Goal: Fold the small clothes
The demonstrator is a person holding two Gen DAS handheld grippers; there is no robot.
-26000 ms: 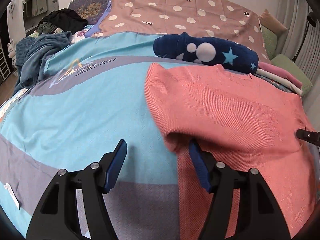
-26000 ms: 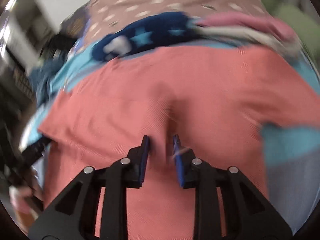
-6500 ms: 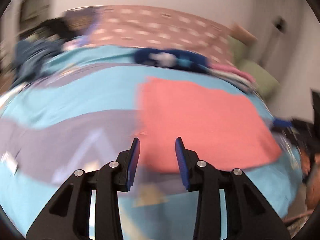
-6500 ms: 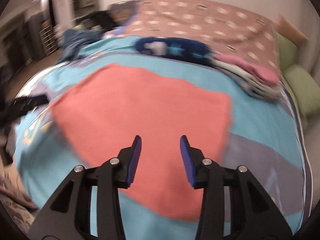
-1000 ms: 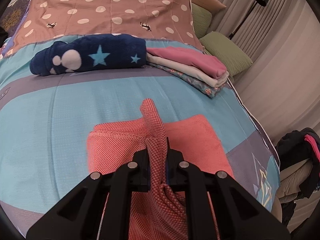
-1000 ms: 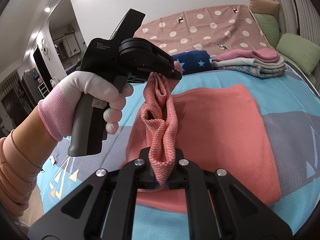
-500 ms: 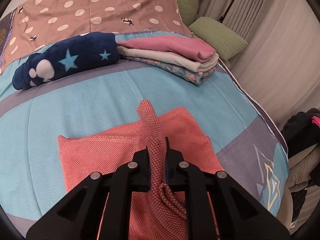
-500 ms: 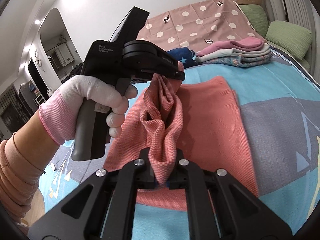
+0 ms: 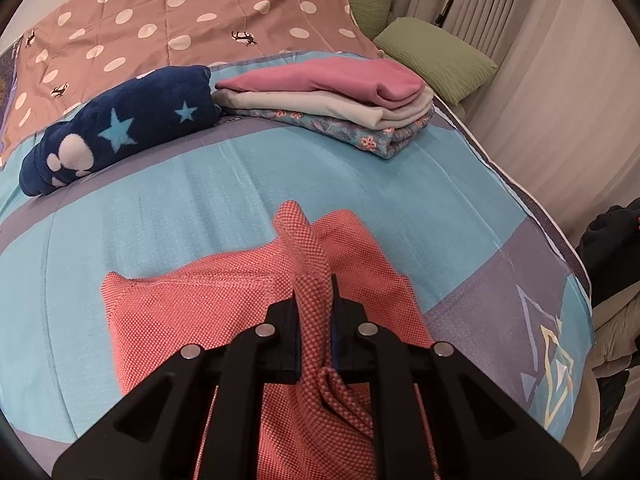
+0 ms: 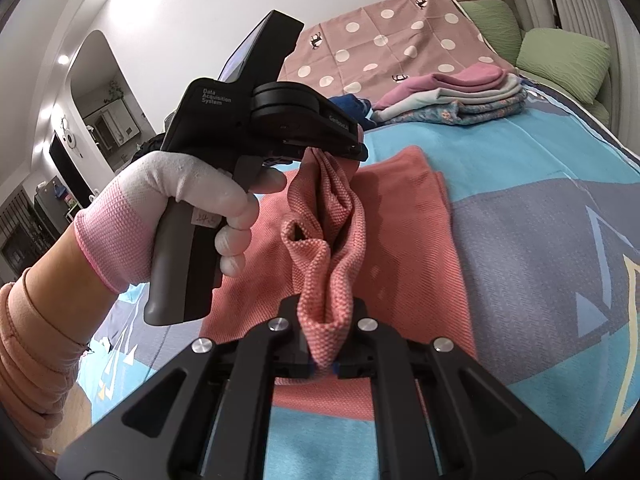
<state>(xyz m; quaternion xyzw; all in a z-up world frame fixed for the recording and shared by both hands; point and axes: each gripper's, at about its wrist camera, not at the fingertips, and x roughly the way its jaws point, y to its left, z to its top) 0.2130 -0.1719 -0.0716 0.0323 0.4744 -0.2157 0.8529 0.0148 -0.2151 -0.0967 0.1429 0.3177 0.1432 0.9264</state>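
The coral knit garment [image 9: 192,312] lies partly folded on the bed [image 9: 160,216], one edge lifted between both hands. The left tool [image 9: 314,304] pinches a bunched fold of it; the right tool [image 10: 325,344] is clamped on the same raised edge nearer the camera. A gloved hand [image 10: 172,200] grips the left tool's handle. Beyond sit a navy star blanket [image 9: 120,136] and a folded stack [image 9: 336,104].
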